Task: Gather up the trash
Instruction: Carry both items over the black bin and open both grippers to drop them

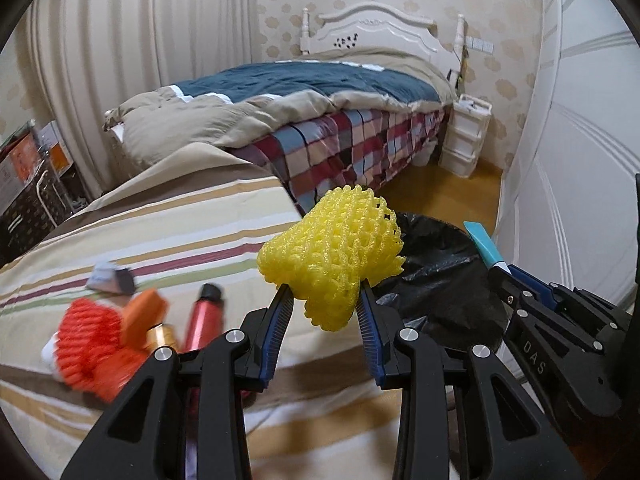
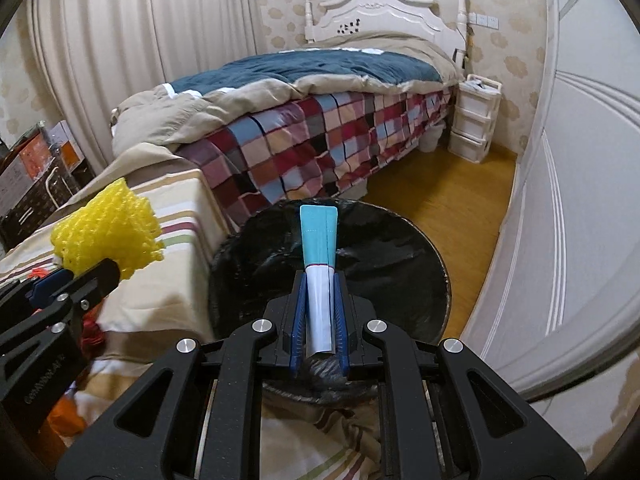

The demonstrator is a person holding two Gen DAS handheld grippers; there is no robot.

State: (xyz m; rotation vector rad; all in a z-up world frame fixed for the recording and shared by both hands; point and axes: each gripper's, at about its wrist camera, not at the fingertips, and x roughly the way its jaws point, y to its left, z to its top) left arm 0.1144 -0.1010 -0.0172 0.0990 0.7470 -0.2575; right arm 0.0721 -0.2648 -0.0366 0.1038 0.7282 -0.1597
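My left gripper [image 1: 325,294] is shut on a yellow foam fruit net [image 1: 332,256] and holds it above the edge of the striped bed cover, next to the bin; the net also shows in the right wrist view [image 2: 108,228]. My right gripper [image 2: 319,280] is shut on a flattened teal-and-white tube [image 2: 318,264] and holds it over the round bin lined with a black bag [image 2: 400,264]. The bin also shows in the left wrist view [image 1: 444,280], to the right of the net.
On the striped cover [image 1: 160,232] lie a red foam net [image 1: 88,348], an orange piece [image 1: 144,316], a red and gold tube [image 1: 200,320] and a small grey wrapper [image 1: 112,278]. A bed with a plaid sheet [image 2: 320,136] stands beyond; a white wardrobe door [image 2: 580,200] is on the right.
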